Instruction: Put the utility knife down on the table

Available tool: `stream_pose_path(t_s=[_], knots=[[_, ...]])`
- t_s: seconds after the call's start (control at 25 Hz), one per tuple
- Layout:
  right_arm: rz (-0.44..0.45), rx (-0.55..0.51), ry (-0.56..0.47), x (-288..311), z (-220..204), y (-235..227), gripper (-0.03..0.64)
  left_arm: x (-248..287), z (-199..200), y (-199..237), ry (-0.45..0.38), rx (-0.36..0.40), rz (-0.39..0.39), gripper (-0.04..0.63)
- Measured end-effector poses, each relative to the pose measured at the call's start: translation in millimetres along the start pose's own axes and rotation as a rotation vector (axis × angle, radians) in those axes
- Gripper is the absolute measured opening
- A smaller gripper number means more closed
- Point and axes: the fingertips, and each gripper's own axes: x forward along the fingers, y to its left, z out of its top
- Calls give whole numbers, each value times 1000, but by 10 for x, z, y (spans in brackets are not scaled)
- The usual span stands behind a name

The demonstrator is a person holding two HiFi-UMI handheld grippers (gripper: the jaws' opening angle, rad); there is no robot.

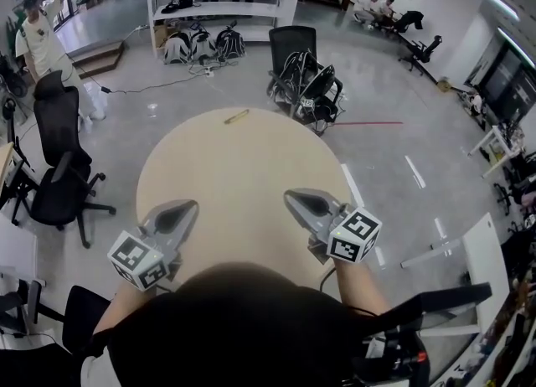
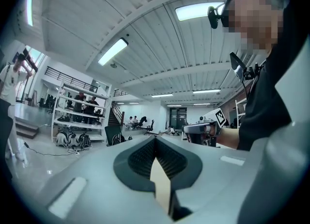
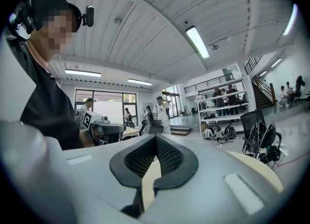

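A yellow utility knife [image 1: 237,116] lies alone on the far rim of the round beige table [image 1: 243,176]. Neither gripper is near it. My left gripper [image 1: 186,207] hovers over the table's near left edge, jaws shut with nothing between them; its tips meet in the left gripper view [image 2: 155,138]. My right gripper [image 1: 293,197] hangs over the near right edge, also shut and empty [image 3: 155,138]. Each gripper points across at the other: the right gripper [image 2: 201,130] shows in the left gripper view, and the left gripper [image 3: 99,130] in the right gripper view.
Black office chairs [image 1: 59,167] stand left of the table. Another chair loaded with bags [image 1: 306,84] sits just behind it. White shelves [image 1: 218,0] with backpacks stand at the back. A person [image 1: 42,33] stands far left. A white desk [image 1: 486,251] is at the right.
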Motion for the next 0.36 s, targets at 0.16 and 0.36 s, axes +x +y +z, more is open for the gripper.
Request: stream_pose_path(t_s=[0.16, 0.36], knots=[[-15, 1, 4, -12, 20, 23, 12, 1, -28, 11, 0, -3, -29, -3], [-33, -1, 3, -78, -15, 24, 12, 16, -78, -21, 5, -8, -52, -3]])
